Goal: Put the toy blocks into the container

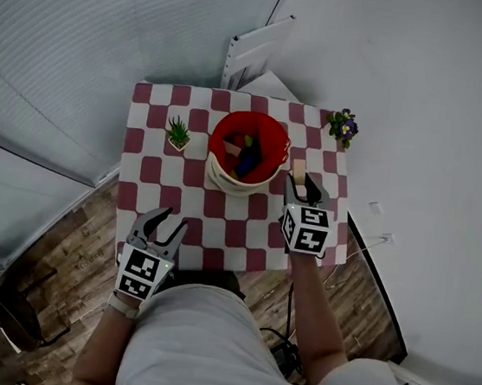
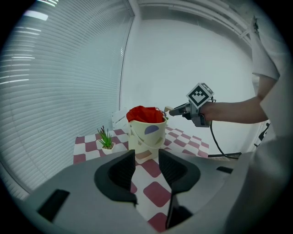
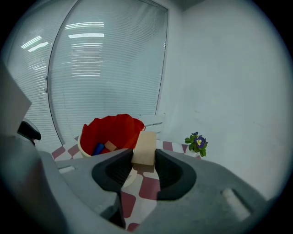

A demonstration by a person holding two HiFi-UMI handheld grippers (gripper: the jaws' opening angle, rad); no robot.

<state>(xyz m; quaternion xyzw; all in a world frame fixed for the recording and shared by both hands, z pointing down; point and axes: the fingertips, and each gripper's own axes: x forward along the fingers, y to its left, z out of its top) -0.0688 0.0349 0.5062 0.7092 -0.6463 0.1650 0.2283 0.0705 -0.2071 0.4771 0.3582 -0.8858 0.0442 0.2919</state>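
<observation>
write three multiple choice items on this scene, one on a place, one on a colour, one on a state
1. Where on the table does the purple-flowered plant stand?
A far right corner
B near left corner
C centre

2. What colour is the lining of the bucket?
A blue
B red
C green

3. How is the right gripper?
A open, empty
B shut on a pale block
C shut on a spoon

Answers: 1 A, the head view shows it at the far right corner; 2 B, the lining is red in every view; 3 B, its jaws press on the block's sides.
</observation>
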